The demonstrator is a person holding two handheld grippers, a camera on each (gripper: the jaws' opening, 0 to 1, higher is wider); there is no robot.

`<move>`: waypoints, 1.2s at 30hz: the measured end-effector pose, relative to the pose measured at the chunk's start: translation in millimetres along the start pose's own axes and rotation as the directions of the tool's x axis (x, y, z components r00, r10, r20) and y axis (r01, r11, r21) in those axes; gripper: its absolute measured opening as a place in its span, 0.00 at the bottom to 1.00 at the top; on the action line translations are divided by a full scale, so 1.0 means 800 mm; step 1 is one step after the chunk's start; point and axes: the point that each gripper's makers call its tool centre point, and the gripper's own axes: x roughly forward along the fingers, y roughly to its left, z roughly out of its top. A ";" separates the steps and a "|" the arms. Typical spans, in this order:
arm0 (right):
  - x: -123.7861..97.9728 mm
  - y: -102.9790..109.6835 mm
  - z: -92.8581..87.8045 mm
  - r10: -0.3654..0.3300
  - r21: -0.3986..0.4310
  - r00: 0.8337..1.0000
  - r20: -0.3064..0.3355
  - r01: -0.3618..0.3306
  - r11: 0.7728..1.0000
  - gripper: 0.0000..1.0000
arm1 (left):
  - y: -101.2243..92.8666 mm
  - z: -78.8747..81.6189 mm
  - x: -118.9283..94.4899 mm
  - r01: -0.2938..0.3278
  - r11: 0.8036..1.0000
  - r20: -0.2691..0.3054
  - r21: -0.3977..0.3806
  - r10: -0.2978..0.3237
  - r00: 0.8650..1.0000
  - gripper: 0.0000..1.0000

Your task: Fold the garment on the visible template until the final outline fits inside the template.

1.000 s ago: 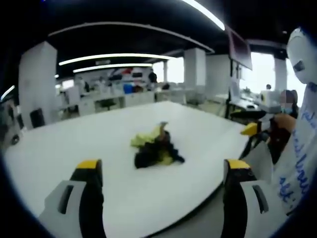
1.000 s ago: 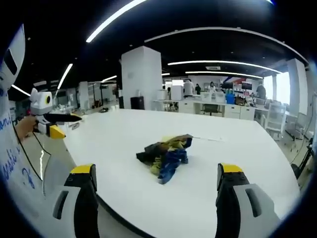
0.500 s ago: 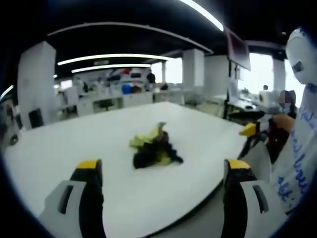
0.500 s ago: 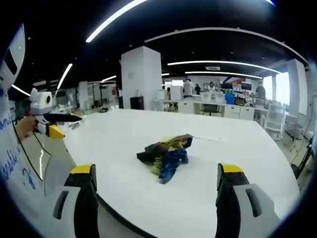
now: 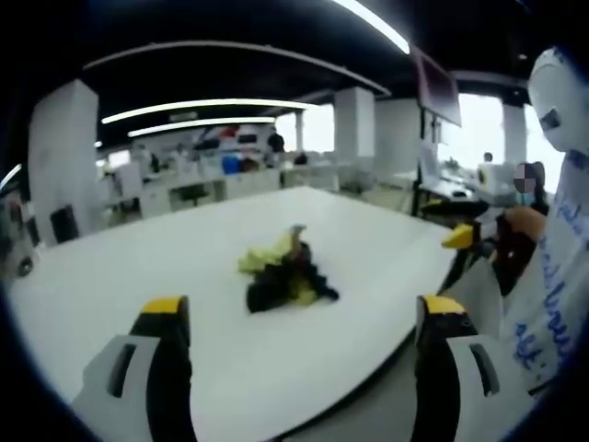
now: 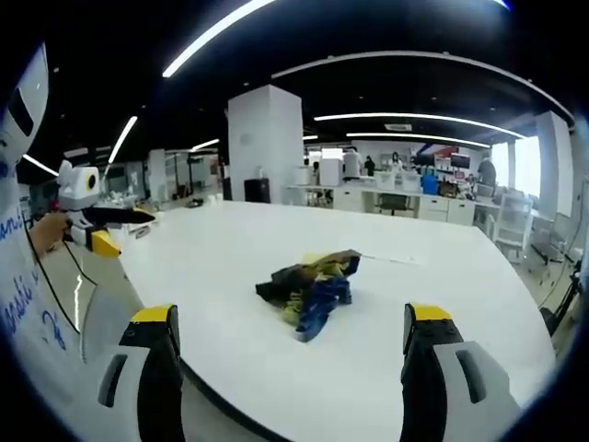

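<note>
Showing left gripper (image 5: 304,318) w/ two black jaws, yellow-capped tips, sitting in pale grey housings w/ dark slots. Right gripper (image 6: 290,322) looking the same: black jaws, yellow caps, grey shells w/ slots. Wearing white sleeve (image 5: 552,276) w/ blue handwritten-style lettering, also appearing at left edge of right gripper view. Thin dark cable (image 6: 57,285) trailing down over the white fabric.

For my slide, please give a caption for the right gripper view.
Open right gripper faces a crumpled multicoloured garment on a white table.
</note>
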 end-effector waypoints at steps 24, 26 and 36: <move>0.012 -0.004 0.011 -0.005 -0.013 0.999 0.035 0.006 1.000 1.00 | -0.005 -0.015 0.010 0.046 0.998 -0.076 0.035 -0.043 0.996 0.99; 0.011 -0.007 0.016 -0.010 -0.008 0.999 0.049 0.011 1.000 1.00 | -0.005 -0.015 0.015 0.060 0.997 -0.086 0.048 -0.056 0.995 0.98; 0.005 -0.021 0.024 -0.037 -0.031 0.998 0.053 0.039 0.999 1.00 | -0.006 -0.008 0.032 0.101 0.992 -0.103 0.074 -0.093 0.990 0.98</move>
